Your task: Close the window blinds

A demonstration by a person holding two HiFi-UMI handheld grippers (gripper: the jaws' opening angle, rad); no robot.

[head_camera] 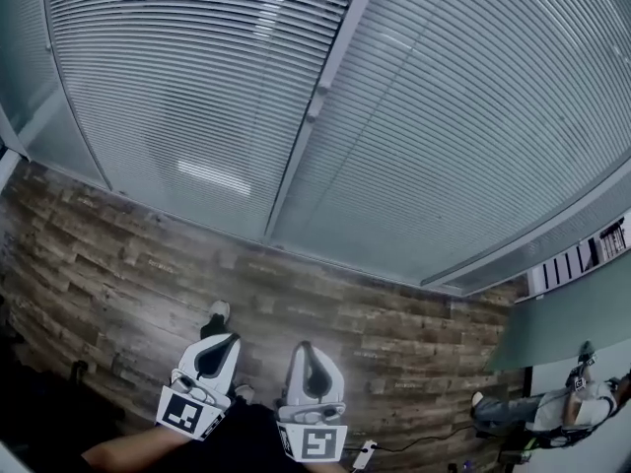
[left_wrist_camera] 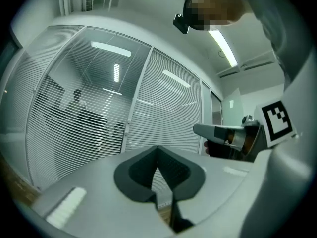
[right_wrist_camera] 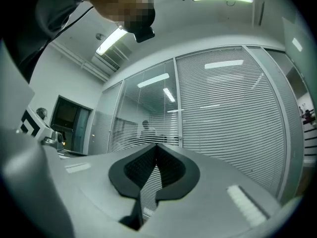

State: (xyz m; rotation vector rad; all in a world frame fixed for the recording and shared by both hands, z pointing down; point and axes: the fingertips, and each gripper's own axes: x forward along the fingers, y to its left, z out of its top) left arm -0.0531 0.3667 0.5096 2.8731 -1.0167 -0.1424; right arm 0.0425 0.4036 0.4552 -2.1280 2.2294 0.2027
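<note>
Ahead of both tongs, well apart, hang the blinds (head_camera: 197, 97), slats level, the left pane's see-through. Left tongs (head_camera: 223, 341) and right tongs (head_camera: 308, 348) are pinched together, empty; the right looks nearer the knob (head_camera: 316, 101).

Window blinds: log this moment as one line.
window blinds: untouched | left gripper: shut, empty | right gripper: shut, empty

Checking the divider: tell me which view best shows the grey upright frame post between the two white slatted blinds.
Head view: the grey upright frame post runs unobstructed from top edge to the wooden floor. Each gripper view shows most of it, but the left gripper and right gripper hide its foot.
</note>
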